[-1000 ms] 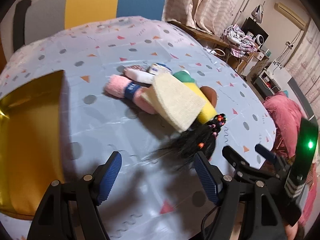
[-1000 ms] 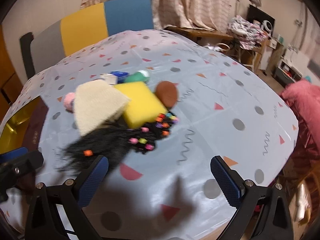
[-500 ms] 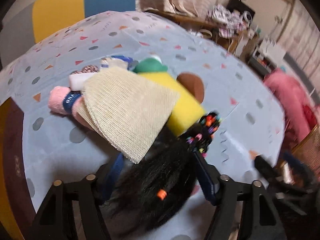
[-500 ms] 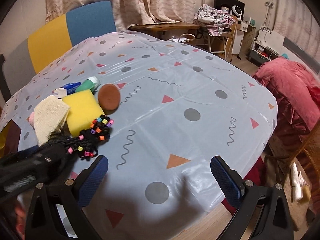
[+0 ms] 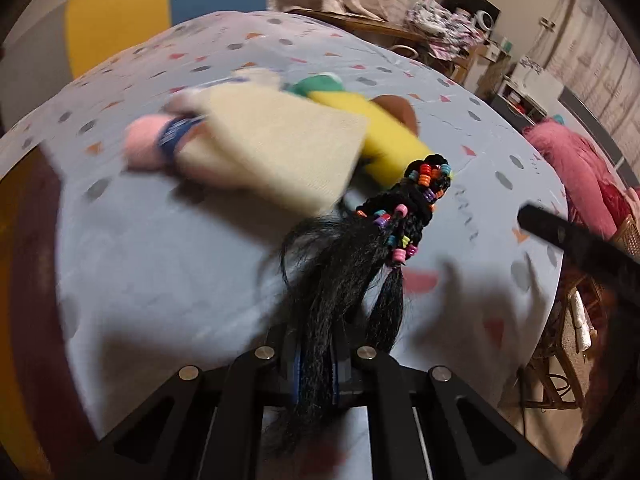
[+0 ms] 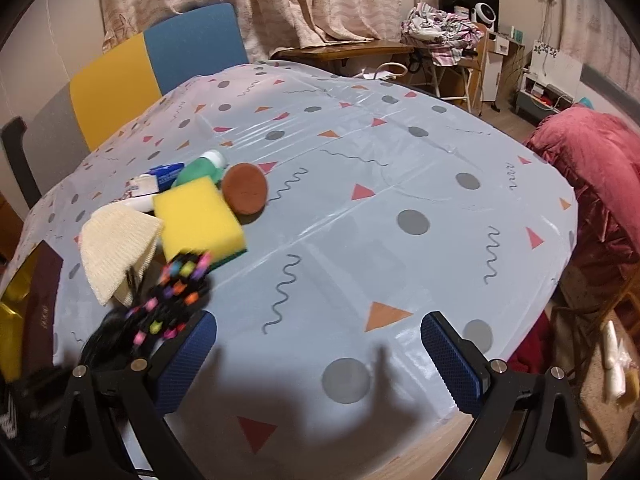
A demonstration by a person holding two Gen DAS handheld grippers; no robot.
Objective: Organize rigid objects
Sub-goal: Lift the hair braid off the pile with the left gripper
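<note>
Clenching the limp, light beaded hairpiece (image 5: 372, 264) by its loose strands, left claw (image 5: 316, 376) dangles it while right claw (image 6: 320, 360) gapes empty.

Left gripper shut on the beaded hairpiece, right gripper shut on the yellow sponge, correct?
Not quite. The left gripper is shut on the hairpiece, but the right wrist view shows the right gripper open and empty, with the sponge lying on the table, apart from it.
</note>
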